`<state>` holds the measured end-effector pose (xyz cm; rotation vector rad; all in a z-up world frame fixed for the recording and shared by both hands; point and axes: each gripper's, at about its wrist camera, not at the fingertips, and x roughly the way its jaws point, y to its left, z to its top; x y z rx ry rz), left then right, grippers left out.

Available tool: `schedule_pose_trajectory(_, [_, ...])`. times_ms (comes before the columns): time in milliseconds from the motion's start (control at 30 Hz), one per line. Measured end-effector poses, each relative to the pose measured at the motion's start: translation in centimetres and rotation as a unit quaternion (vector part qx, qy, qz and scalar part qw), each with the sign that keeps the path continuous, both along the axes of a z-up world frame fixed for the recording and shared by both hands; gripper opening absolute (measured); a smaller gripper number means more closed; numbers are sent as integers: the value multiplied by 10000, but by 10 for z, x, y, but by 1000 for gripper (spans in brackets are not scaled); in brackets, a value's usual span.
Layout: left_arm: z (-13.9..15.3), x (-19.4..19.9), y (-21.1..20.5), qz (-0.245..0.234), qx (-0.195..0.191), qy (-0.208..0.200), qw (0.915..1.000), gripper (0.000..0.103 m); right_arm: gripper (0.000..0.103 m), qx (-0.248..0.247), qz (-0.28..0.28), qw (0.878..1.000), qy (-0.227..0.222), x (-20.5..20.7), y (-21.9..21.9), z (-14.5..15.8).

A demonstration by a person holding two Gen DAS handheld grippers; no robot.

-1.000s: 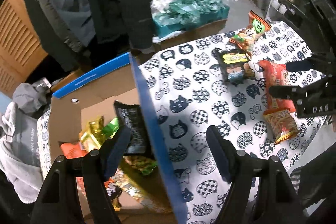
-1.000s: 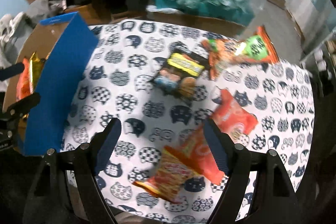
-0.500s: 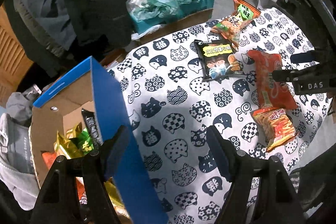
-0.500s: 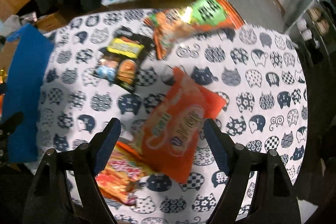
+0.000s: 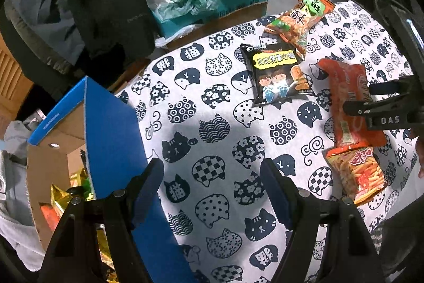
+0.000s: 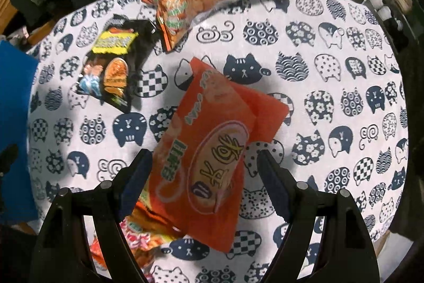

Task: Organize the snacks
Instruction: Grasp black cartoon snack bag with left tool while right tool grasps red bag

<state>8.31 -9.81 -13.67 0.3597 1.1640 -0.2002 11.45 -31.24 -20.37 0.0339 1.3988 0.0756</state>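
Blue cardboard marks your far left: the snack box [image 5: 111,129] sits at the table's left edge, its flap raised, with gold and green packets [image 5: 63,192] already inside. Your left gripper [image 5: 210,192] hangs above the cat-print tablecloth [image 5: 212,86] just beside that box, fingers spread wide and holding nothing.

Moving right, the black snack bag [image 5: 275,76] lies flat mid-table, and the orange-and-green bag [image 5: 302,15] touches its far corner. Further right, the red snack bag [image 6: 212,150] lies between the spread fingers of your right gripper [image 6: 204,174], which has not closed on it. That bag overlaps a fries-print bag [image 5: 355,174] at its near end.

The risk, as I judge it, is in that overlap: if you close low, one finger may catch the fries-print bag too and drag both, or pinch only the red bag's slippery film so it slides out on the lift. The cloth could also bunch under a fingertip. Whether your fingers already touch the red bag is hard to tell through the fisheye.

Your left camera shows the box interior and the right gripper side-on over the red bag, neither of which the right camera gives. Your right camera alone shows how the red bag sits centred between its fingers, with the fries-print bag tucked beneath.
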Motion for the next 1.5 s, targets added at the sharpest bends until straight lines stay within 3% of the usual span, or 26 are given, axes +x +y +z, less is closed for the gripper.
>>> schedule_pose_trajectory(267, [-11,6,-15,-90,-15,118,9999,78,80,112,196,9997,36,6,5,-15])
schedule_pose_trajectory(367, [-16,11,-22,-98,-58,169,9998,82,70,63,432,9990,-37,7,6,-14])
schedule_pose_trajectory(433, [-19,17,-27,-80,-132,261,9995,82,58,-82,564,9983,-81,9,4,-12])
schedule_pose_trajectory(600, [-24,34,-41,-49,-381,456,9982,82,47,-271,750,9966,-183,12,-12,-5])
schedule_pose_trajectory(967, [-31,79,-73,85,-661,685,9954,82,39,-977,1090,9879,-520,29,-37,7])
schedule_pose_trajectory(1100, [-37,97,-84,197,-803,772,9936,83,37,-937,1110,9876,-601,30,-42,18])
schedule_pose_trajectory(1300, [-51,115,-101,259,-859,867,9922,83,42,-774,1046,9899,-570,36,-48,18])
schedule_pose_trajectory(1400, [-59,122,-106,255,-818,926,9920,83,71,-632,883,9930,-471,37,-48,12])
schedule_pose_trajectory(1433, [-61,124,-107,254,-781,931,9923,83,77,-562,828,9941,-420,40,-51,10])
schedule_pose_trajectory(1500, [-66,128,-108,276,-741,944,9924,83,77,-460,757,9955,-348,43,-51,5])
